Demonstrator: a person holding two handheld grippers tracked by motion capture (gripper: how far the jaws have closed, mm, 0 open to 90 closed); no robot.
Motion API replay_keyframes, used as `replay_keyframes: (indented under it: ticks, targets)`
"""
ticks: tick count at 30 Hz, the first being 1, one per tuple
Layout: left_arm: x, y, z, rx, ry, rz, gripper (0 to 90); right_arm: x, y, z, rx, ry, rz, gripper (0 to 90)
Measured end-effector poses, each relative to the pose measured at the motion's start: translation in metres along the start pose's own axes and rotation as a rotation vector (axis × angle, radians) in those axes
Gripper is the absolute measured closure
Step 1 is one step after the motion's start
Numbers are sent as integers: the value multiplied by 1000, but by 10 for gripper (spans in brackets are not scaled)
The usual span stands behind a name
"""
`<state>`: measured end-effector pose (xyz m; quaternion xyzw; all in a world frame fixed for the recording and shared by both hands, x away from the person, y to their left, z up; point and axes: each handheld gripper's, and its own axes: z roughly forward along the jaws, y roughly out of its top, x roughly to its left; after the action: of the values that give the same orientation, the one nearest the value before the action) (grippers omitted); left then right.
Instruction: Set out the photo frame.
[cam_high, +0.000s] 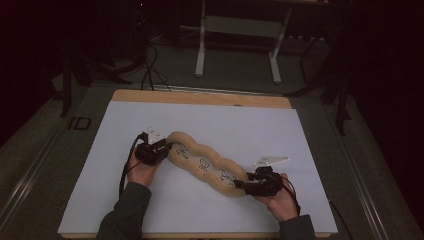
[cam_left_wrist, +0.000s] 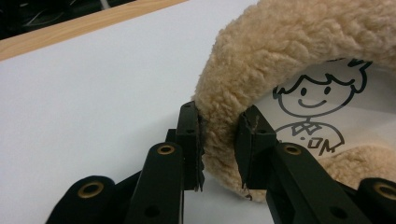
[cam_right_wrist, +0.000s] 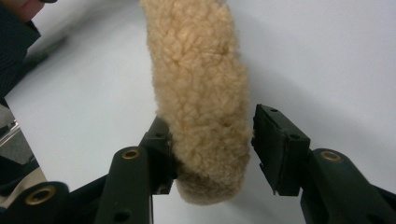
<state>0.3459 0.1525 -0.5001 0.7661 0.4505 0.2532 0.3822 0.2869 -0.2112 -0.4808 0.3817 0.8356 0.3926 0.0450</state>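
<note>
A long tan fleece pad (cam_high: 202, 162) lies slantwise on the white sheet (cam_high: 240, 127) that covers the table (cam_high: 200, 97), running from centre-left down to lower right of the high view; its pale inner face carries small cartoon drawings (cam_high: 203, 164). At its upper-left end the left gripper (cam_high: 161, 149), held in a hand (cam_high: 141, 172) coming from the bottom, pinches the fleece rim: in the left gripper view both black pads (cam_left_wrist: 190, 140) press into the fuzzy edge (cam_left_wrist: 219, 135) at lower centre, with a smiling cartoon figure (cam_left_wrist: 310, 112) to the right. At the lower-right end sits the right gripper (cam_high: 242, 184). In the right gripper view the pad's end (cam_right_wrist: 205, 116) hangs between the jaws at centre; the left pad (cam_right_wrist: 161, 154) touches the fleece, while the right pad (cam_right_wrist: 275, 144) stands just clear of it, so this claw is spread around the end, not yet clamped. A dark sleeve (cam_right_wrist: 14, 46) shows at upper left there.
</note>
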Motion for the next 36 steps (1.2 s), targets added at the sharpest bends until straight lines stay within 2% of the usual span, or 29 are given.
replay_keyframes:
  ticks: [4,5,9,14,19,23,28,30,33,36]
  targets:
    - [-2,-4,-4,-4,12,-12,739,-1,0,-1,-1,-5,-2,560]
    - [-4,-5,-6,-4,21,-19,739,0,1,-1,-1,8,-20,628]
    - [-6,-8,-10,-6,30,-31,739,1,2,-2,0,-23,-43,641]
    - [-11,-15,-16,-17,55,-59,739,-1,4,-2,-7,-42,-45,643]
    - [-14,-18,-20,-22,67,-74,739,-7,3,-1,-25,-35,-13,618]
    - [-16,-19,-22,-19,75,-79,738,-13,-2,-1,-26,5,52,569]
    - [-17,-21,-24,-21,78,-79,738,-13,-5,0,-22,22,70,543]
    - [-17,-22,-24,-26,79,-86,738,-14,-7,2,-2,18,77,522]
    - [-18,-22,-24,-26,83,-88,739,-16,-11,5,5,26,92,521]
    - [-19,-23,-26,-23,87,-95,738,-17,-12,5,-6,36,97,583]
